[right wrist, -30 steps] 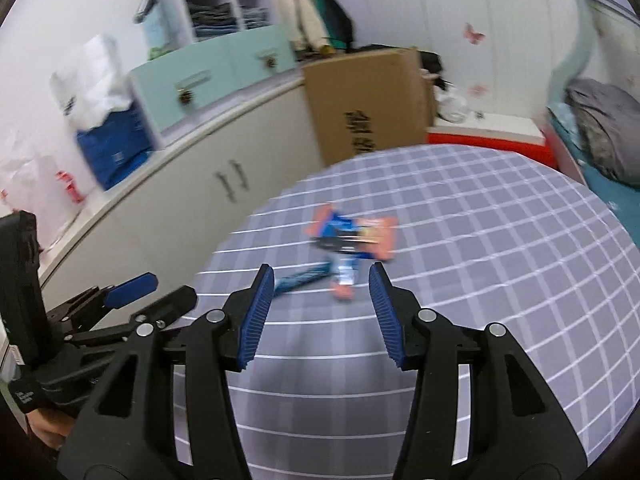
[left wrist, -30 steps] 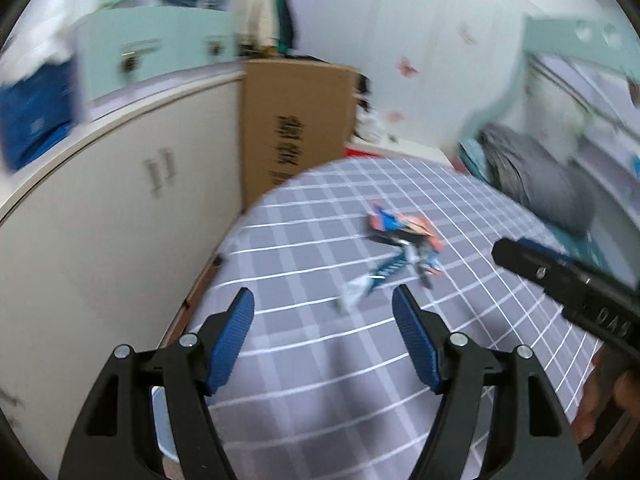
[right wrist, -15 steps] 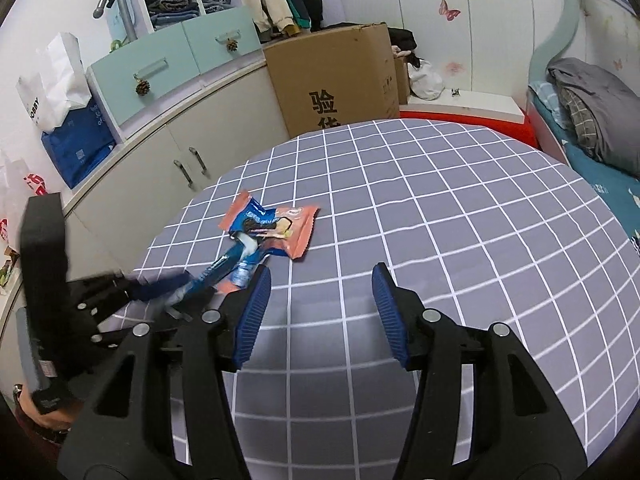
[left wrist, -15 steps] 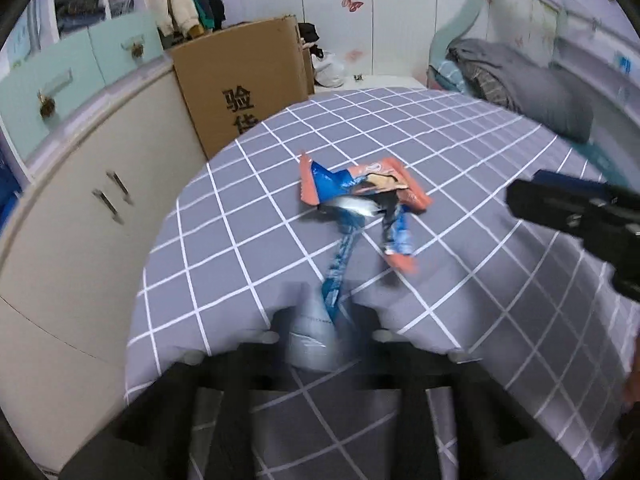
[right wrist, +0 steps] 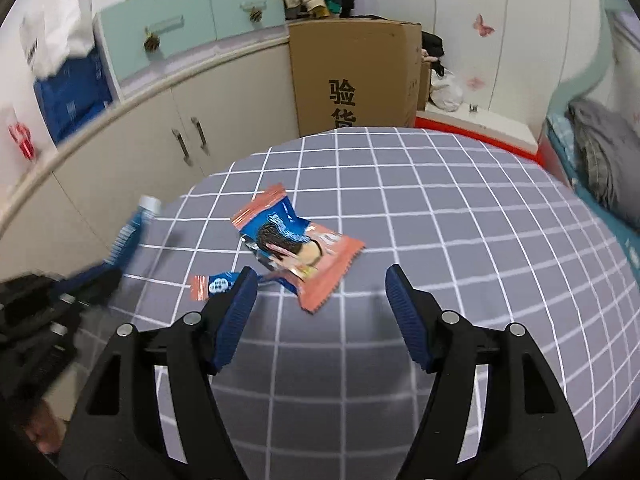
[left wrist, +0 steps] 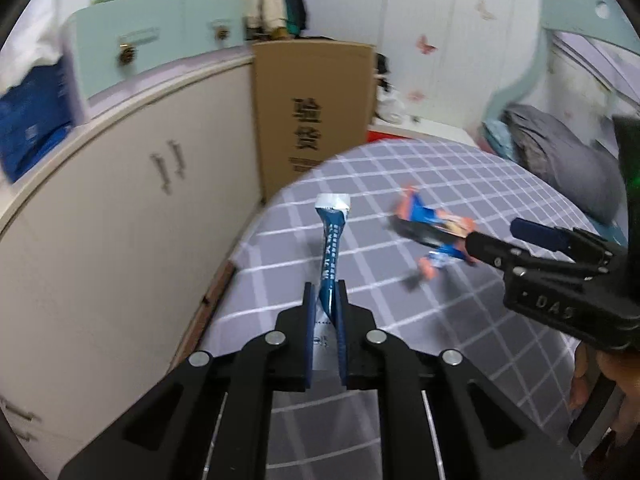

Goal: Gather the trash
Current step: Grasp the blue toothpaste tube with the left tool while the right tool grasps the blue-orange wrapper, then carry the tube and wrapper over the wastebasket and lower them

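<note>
**A:** What changed on your left side?

**B:** My left tongs (left wrist: 325, 312) have closed. A second ago they hung open above the table with nothing between them; now the pads pinch the lower end of the blue stick packet (left wrist: 331, 248), and it stands up off the checked tablecloth (left wrist: 400, 320). Its silver crimped end points up and away from me. One piece of trash is in hand.

**A:** And moving right?

**B:** The cookie wrapper (right wrist: 298, 246) lies flat on the cloth, near the middle-left of the table. The small torn strip (right wrist: 214, 285) sits just beside it, close to my right tongs' left pad (right wrist: 236, 308). Neither is picked up yet. My right tongs (right wrist: 320, 312) are wide open, holding nothing, hovering just short of the wrapper. I judge the wrapper is their next target.

**A:** What does each camera give you that the other doesn't?

**B:** The left view shows the pinch itself: packet squeezed between the pads, twisted slightly. There the wrapper is only a smear, partly behind the right tongs (left wrist: 480, 246). The right view shows the wrapper sharply, cookie print and orange edges, plus the torn strip. In it the packet (right wrist: 128, 236) is a blur at the left edge, and the left tongs' grip can't be read.

**A:** A bin?

**B:** None in either view. Only the cardboard box (right wrist: 356, 76) behind the table.
</note>
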A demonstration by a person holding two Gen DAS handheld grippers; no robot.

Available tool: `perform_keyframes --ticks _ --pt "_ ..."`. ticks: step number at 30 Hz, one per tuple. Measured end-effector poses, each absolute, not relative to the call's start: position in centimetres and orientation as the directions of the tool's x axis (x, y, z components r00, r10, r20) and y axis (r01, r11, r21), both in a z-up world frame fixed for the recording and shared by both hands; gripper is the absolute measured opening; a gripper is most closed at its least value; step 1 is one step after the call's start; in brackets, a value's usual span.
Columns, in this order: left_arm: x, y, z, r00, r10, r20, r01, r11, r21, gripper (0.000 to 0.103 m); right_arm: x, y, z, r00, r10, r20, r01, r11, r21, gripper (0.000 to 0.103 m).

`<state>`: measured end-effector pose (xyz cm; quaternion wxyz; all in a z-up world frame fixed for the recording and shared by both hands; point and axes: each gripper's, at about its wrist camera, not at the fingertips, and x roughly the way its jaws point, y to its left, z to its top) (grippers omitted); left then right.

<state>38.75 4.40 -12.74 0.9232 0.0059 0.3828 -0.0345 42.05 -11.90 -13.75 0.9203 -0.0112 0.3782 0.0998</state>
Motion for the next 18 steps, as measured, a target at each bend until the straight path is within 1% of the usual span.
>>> perform_keyframes --ticks 3,5,6,8,9,10,12,16,18 --pt "38.4 6.1 -12.5 0.707 -0.048 -0.706 0.040 0.999 -0.027 0.009 43.0 -10.4 -14.2 0.693 0.134 -0.708 -0.205 0.979 -0.015 0.066" --pt "38.1 7.1 -12.4 0.707 -0.047 -0.705 0.032 0.999 -0.034 0.009 43.8 -9.8 -14.5 0.677 0.123 -0.726 -0.211 0.977 -0.031 0.065" --pt "37.8 7.5 -12.4 0.707 -0.046 -0.705 0.029 0.999 -0.037 0.009 44.1 -9.7 -14.6 0.673 0.119 -0.730 -0.210 0.977 -0.034 0.059" --pt "37.5 8.5 -12.5 0.701 -0.055 -0.711 0.024 0.998 -0.053 0.009 44.7 -9.5 -15.0 0.653 0.108 -0.749 -0.210 0.977 -0.042 0.041" --pt "37.4 8.8 -12.6 0.700 -0.057 -0.712 0.023 0.998 -0.058 0.009 45.0 -9.4 -15.2 0.642 0.104 -0.760 -0.211 0.976 -0.045 0.029" --pt "37.3 9.2 -12.6 0.700 -0.058 -0.712 0.019 0.998 -0.062 0.009 45.2 -9.3 -15.5 0.631 0.100 -0.769 -0.214 0.976 -0.048 0.025" --pt "36.8 10.1 -12.7 0.699 -0.062 -0.712 0.014 0.997 -0.073 0.009 44.9 -9.2 -15.2 0.640 0.096 -0.762 -0.211 0.976 -0.055 0.011" --pt "35.6 12.2 -12.7 0.702 -0.069 -0.709 -0.011 0.994 -0.107 0.009 43.6 -8.2 -14.5 0.661 0.113 -0.742 -0.223 0.973 -0.050 0.009" --pt "35.1 13.2 -12.8 0.705 -0.060 -0.707 -0.028 0.993 -0.113 0.009 42.8 -7.2 -13.8 0.669 0.145 -0.729 -0.243 0.969 -0.030 0.008"
